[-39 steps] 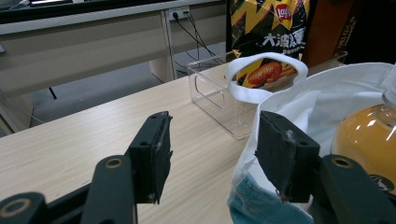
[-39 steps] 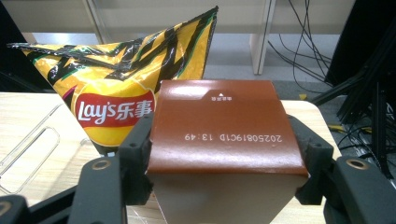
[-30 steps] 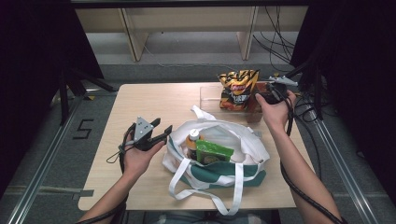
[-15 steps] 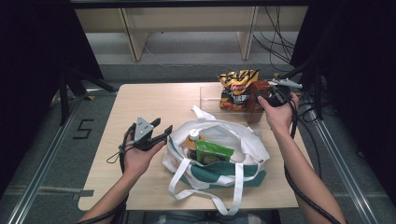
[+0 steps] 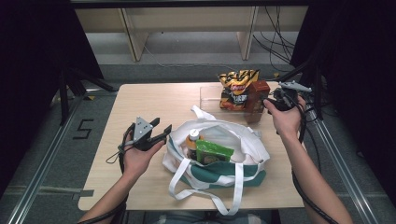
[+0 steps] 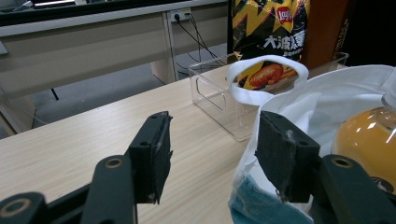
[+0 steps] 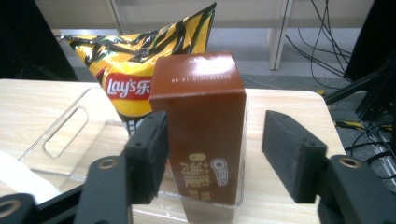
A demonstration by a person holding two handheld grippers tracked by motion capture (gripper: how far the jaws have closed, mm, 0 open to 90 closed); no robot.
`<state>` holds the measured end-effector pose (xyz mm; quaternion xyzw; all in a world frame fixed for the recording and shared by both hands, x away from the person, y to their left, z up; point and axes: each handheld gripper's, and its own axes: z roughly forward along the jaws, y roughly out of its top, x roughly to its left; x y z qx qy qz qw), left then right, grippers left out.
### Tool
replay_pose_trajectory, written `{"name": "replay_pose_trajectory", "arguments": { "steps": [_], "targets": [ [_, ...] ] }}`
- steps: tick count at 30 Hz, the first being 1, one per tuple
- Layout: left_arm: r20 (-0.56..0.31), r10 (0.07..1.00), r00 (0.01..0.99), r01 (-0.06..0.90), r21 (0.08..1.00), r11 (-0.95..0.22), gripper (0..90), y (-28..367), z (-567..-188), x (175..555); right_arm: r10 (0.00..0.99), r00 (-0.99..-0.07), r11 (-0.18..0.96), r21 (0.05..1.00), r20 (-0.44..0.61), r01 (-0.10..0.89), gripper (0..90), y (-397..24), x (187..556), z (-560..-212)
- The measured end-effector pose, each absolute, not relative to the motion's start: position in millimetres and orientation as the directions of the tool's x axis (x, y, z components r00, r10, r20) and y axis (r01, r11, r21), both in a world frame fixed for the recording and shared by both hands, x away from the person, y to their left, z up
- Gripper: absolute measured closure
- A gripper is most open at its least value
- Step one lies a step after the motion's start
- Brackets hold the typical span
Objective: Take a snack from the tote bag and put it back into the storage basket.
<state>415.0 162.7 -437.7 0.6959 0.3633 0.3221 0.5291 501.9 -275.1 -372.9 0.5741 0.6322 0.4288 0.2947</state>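
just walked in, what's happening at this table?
A person is moving snacks between a white and green tote bag and a clear plastic bin. The right gripper has its jaws around a brown Oreo box standing in the bin beside a yellow Lay's chip bag; they have just been closing, with a gap on one side. The left gripper, open, straddles the bag's rim.

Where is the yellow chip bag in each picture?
High view: the chip bag stands at the table's far right, in the clear bin.
Left gripper view: top middle-right, behind the white bag handle.
Right gripper view: upper left, behind the brown box.
Shared landmark: the clear bin.
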Motion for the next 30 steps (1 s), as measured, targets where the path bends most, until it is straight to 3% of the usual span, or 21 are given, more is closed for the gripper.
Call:
{"name": "replay_pose_trajectory", "arguments": {
  "steps": [20,30],
  "targets": [
    [0.064,0.846,0.53,0.154,0.973,-0.171,44.2,162.4,-435.8,413.4,0.957,-0.274,0.038,0.9,0.092,0.433,73.1,-279.5,467.3,-366.1],
    [0.059,0.844,0.532,0.143,0.977,-0.159,44.1,162.8,-434.6,413.0,0.939,-0.33,0.055,0.903,0.098,0.426,74.1,-281.6,447.7,-367.7]
  ]
}}
